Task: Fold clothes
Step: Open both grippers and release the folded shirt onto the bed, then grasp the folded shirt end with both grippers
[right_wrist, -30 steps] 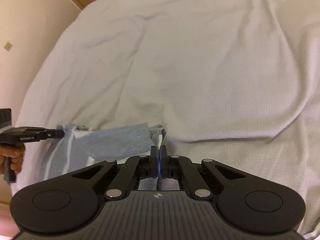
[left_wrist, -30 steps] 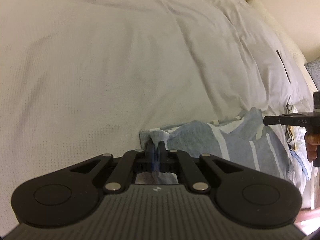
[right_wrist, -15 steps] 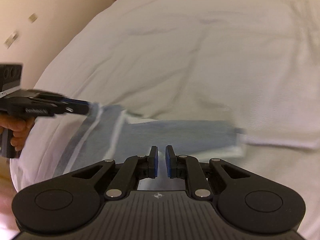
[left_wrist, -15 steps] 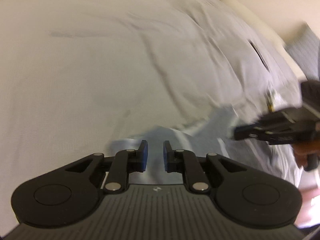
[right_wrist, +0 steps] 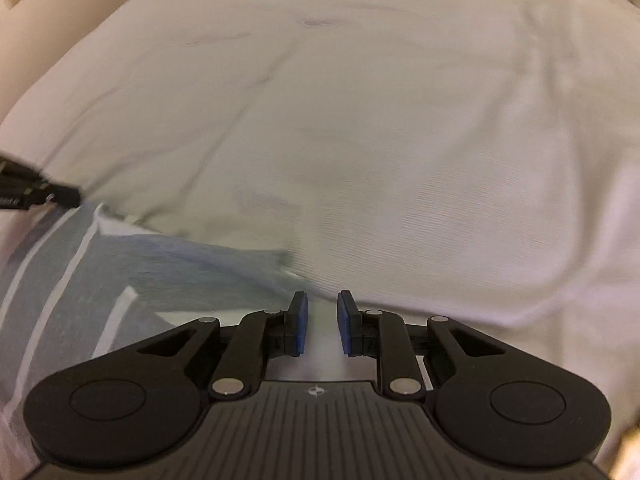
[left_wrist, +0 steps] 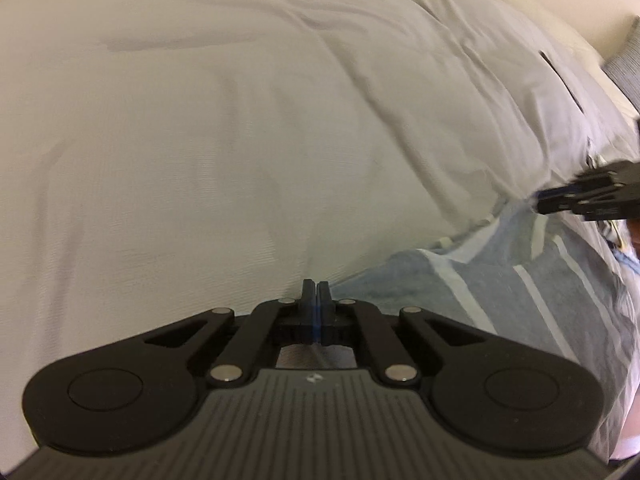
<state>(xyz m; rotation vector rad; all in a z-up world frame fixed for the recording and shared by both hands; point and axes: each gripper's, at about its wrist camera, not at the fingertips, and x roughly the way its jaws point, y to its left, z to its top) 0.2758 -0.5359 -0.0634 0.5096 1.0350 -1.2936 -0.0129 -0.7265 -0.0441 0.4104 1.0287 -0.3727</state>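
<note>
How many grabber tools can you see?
2. The left gripper sits shut at the striped shirt's edge on the bed. The right gripper is open, beside the shirt's other end.

A bedroom in a home: a bed (left_wrist: 248,128) under a pale, wrinkled duvet fills both views. A grey pillow (left_wrist: 626,68) shows at the upper right edge of the left wrist view, and a cream wall (right_wrist: 52,20) fills the upper left corner of the right wrist view
</note>
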